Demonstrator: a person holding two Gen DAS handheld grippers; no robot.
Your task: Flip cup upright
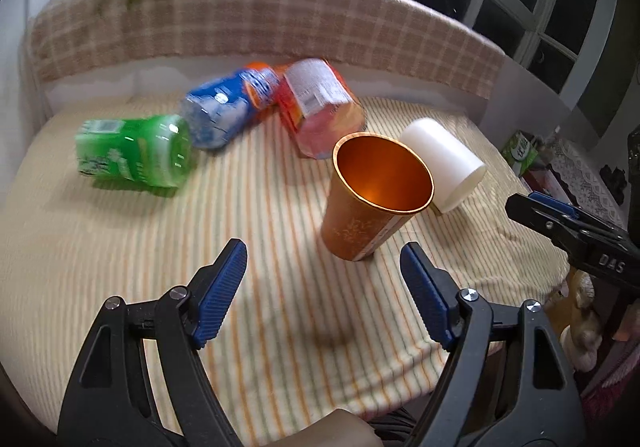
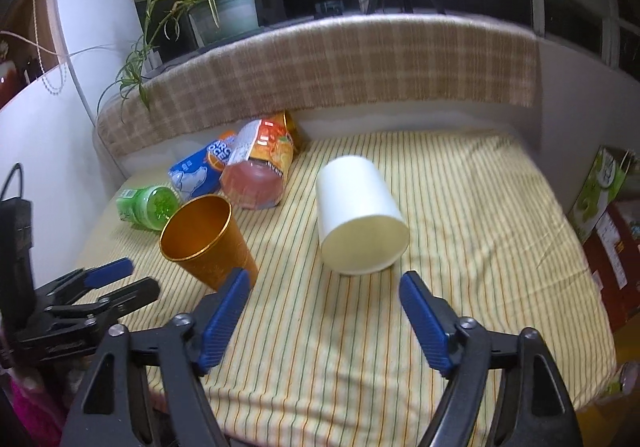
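Your left gripper (image 1: 323,267) and right gripper (image 2: 324,297) are both spread wide and grasp nothing. The orange cup (image 1: 372,199) stands mouth-up near the striped table's (image 1: 120,287) front edge. The white cup (image 2: 358,217) lies on its side just beside it, toward the table's middle.

Orange cup (image 1: 372,203), white cup (image 2: 356,219) — on a yellow striped cloth (image 2: 460,207), blue-padded grippers.
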